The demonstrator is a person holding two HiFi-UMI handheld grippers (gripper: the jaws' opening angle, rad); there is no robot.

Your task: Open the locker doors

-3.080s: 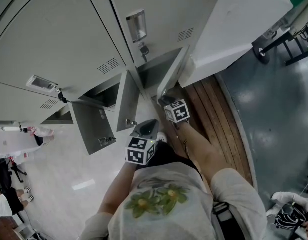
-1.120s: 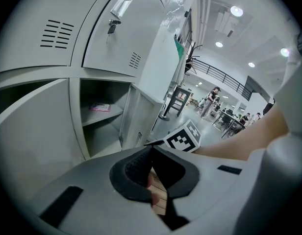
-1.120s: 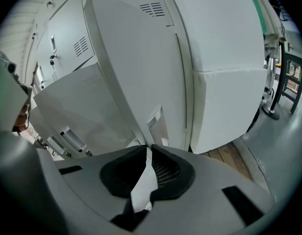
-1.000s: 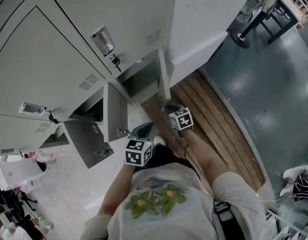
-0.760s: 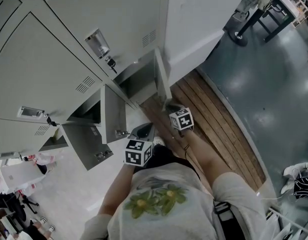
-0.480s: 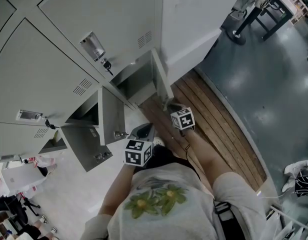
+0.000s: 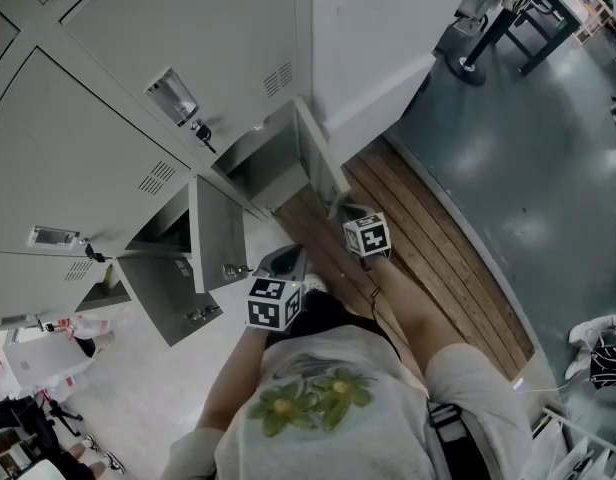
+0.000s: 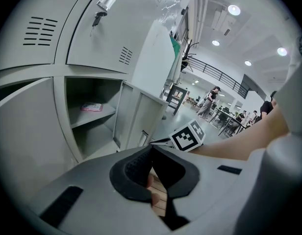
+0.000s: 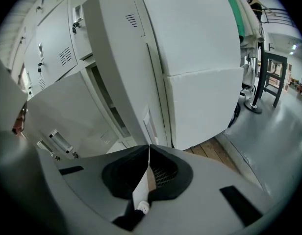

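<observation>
The bottom row of grey lockers has three doors standing open. My right gripper (image 7: 339, 208) (image 9: 149, 148) is shut on the free edge of the rightmost locker door (image 7: 318, 153) (image 9: 120, 72). Its jaws have just been closing, and the thin door edge shows between them. My left gripper (image 7: 285, 258) (image 8: 151, 148) hangs low in front of the middle door (image 7: 216, 230), its jaws together on nothing. The left gripper view looks into the rightmost compartment (image 8: 92, 131), where a pink packet (image 8: 91, 106) lies on a shelf.
Closed upper lockers (image 7: 188, 38) with keyed handles (image 7: 171, 96) rise above the open row. A white cabinet (image 7: 378, 28) stands right of the lockers. A wooden platform (image 7: 428, 258) borders grey floor (image 7: 548, 168). A black stand (image 7: 483, 43) sits far right.
The rightmost door has swung wider open, with my right gripper moving along on its edge. My left gripper has stayed where it was.
</observation>
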